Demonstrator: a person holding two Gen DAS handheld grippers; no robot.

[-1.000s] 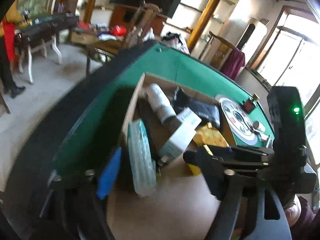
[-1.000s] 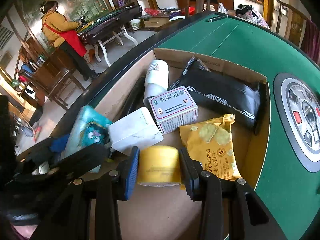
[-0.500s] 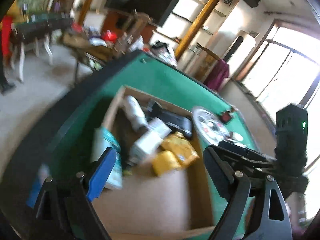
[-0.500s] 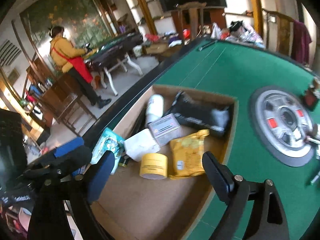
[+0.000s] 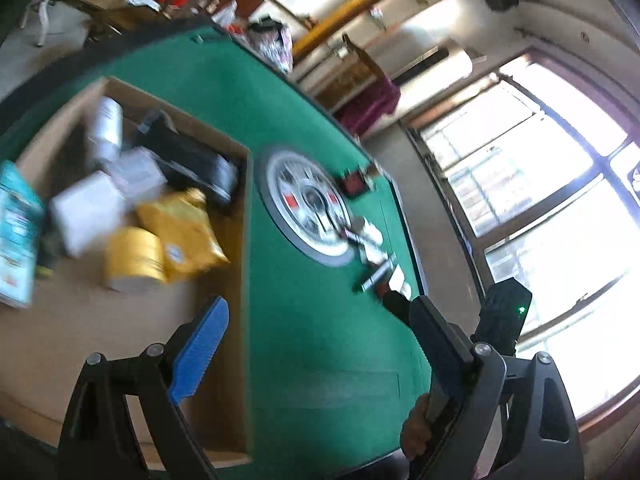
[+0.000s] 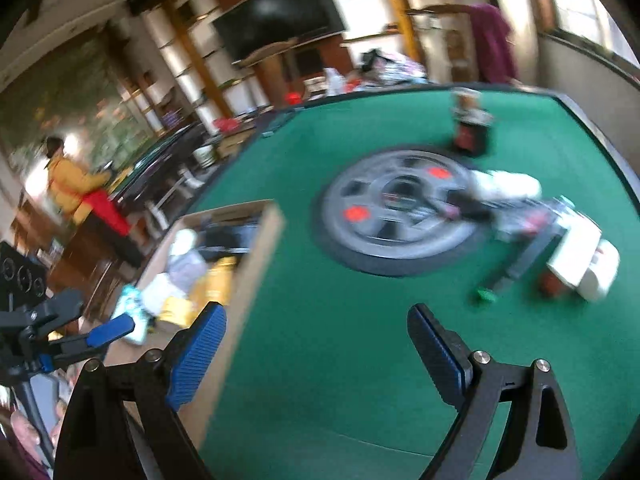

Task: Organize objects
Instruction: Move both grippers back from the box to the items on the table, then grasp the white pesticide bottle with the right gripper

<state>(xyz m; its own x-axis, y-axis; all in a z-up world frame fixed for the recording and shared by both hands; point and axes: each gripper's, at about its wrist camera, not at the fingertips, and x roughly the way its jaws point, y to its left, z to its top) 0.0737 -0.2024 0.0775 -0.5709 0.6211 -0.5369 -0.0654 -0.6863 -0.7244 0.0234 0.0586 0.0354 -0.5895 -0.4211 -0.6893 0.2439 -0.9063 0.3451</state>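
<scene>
Already the cardboard box (image 5: 120, 320), off to the left of both sets of jaws, holds a yellow roll (image 5: 134, 258), a yellow snack bag (image 5: 180, 228), white boxes and a black pack. The left gripper (image 5: 320, 344) has just been opening, with nothing between its jaws. The right gripper (image 6: 316, 350), further right, has sprung wide too and is empty over the green surface (image 6: 320, 300). Ahead and right of its jaws, beside the round centre panel (image 6: 396, 220), loose items (image 6: 576, 264) lie unsorted, so the job looks partly done.
</scene>
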